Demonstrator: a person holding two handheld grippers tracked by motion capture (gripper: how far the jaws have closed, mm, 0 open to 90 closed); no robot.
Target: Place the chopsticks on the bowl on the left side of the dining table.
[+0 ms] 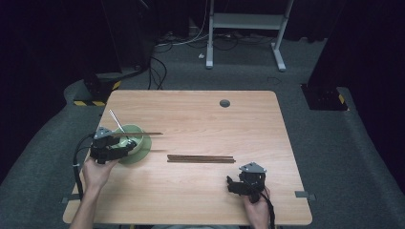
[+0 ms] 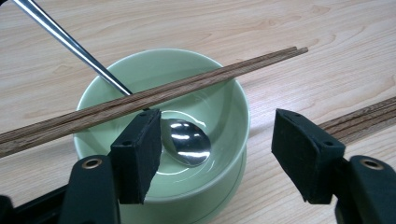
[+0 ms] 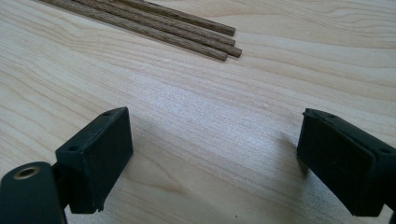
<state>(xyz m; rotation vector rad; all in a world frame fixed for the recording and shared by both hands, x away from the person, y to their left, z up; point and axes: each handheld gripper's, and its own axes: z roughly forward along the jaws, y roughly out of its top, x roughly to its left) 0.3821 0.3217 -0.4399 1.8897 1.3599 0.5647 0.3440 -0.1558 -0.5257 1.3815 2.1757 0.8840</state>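
A pale green bowl (image 1: 135, 141) (image 2: 210, 79) stands on a green saucer (image 1: 144, 149) at the table's left. A metal spoon (image 1: 116, 120) (image 2: 187, 142) rests in it, handle slanting up and back. A pair of brown chopsticks (image 1: 143, 134) (image 2: 187, 86) lies across the bowl's rim. My left gripper (image 1: 129, 147) (image 2: 215, 158) is open right at the bowl's near side, holding nothing. Several more chopsticks (image 1: 200, 158) (image 3: 187, 32) lie flat mid-table. My right gripper (image 1: 231, 184) (image 3: 212, 158) is open over bare wood, short of their ends.
The wooden table (image 1: 200, 114) has a grey cable grommet (image 1: 224, 103) near its far edge. Beyond it, on the dark floor, stand a white desk frame (image 1: 246, 28), cables and black equipment stands. Bare wood stretches across the table's right and far parts.
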